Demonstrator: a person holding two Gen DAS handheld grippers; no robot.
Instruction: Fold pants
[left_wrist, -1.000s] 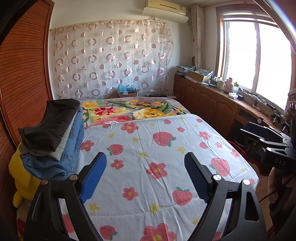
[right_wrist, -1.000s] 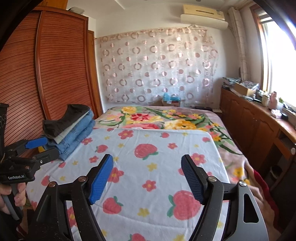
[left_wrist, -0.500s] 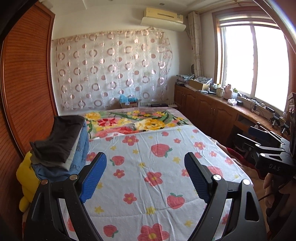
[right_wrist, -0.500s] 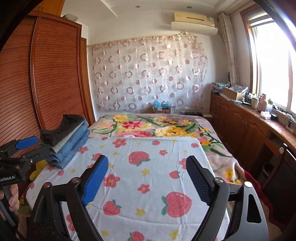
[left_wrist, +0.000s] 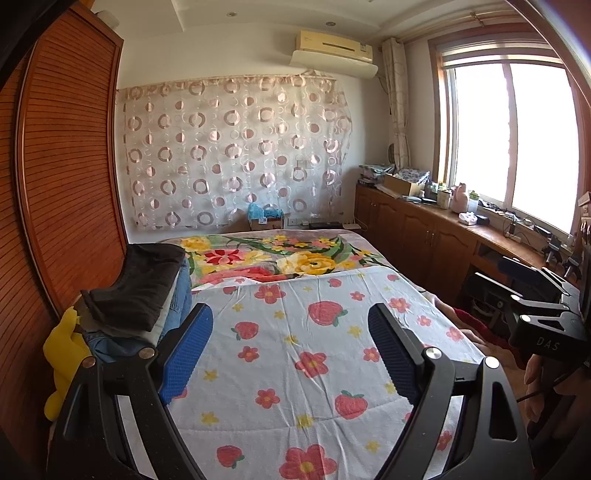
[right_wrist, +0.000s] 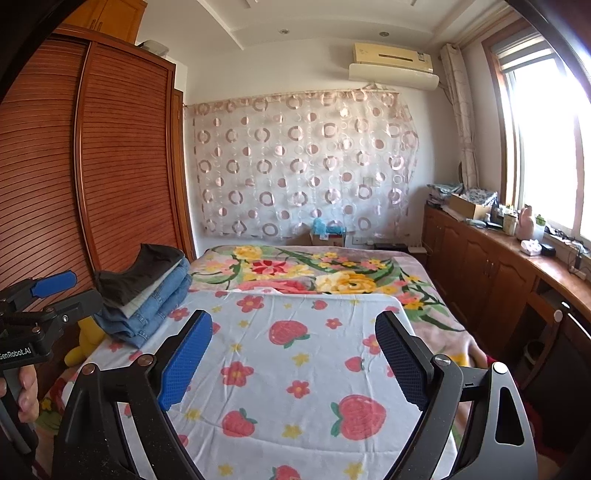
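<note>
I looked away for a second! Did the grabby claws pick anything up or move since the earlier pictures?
Both tipped upward a bit, so more wall and ceiling shows. The right gripper has just been opening its jaws wider, with nothing between them. The left gripper is open and empty, as before. The stack of folded pants and the strawberry sheet stayed put.

bed (left_wrist: 436, 306), strawberry sheet (left_wrist: 295, 332), folded pants stack (right_wrist: 147, 299)

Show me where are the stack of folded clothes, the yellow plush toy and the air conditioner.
stack of folded clothes (right_wrist: 147, 291), right wrist view, on the denim layers.
yellow plush toy (left_wrist: 64, 354), left wrist view, on its body.
air conditioner (left_wrist: 332, 46), left wrist view, on its front panel.
</note>
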